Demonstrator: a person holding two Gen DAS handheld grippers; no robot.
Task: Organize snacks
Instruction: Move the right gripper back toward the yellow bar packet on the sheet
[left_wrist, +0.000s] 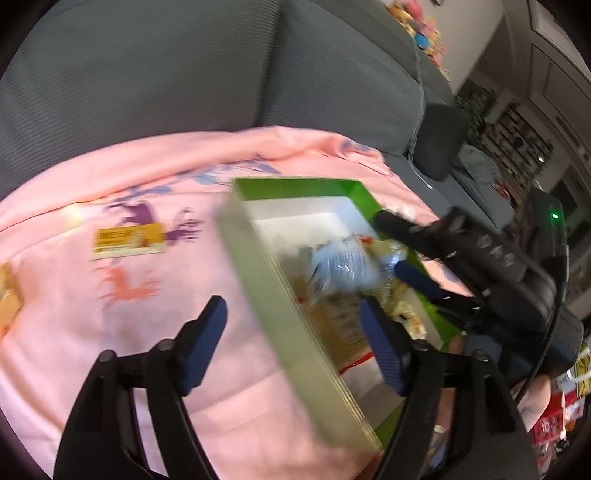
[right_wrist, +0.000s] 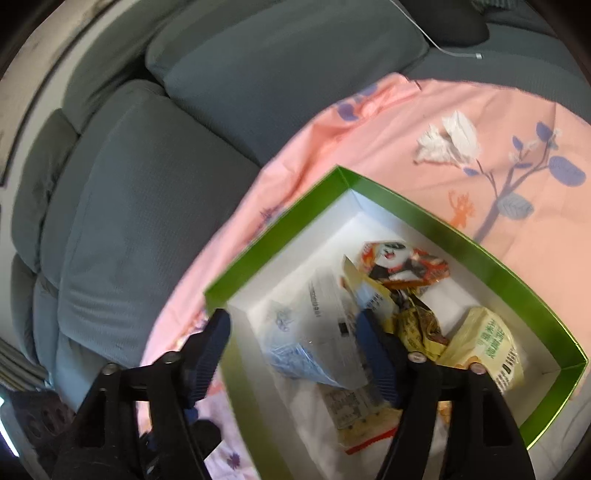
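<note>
Print on the snack packets (right_wrist: 487, 347) is too blurred to read.

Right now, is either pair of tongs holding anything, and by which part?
Nothing is held. The left tongs and right tongs each stand open astride a wall of the green box, pads not pressing it. The snacks lie loose inside.
</note>
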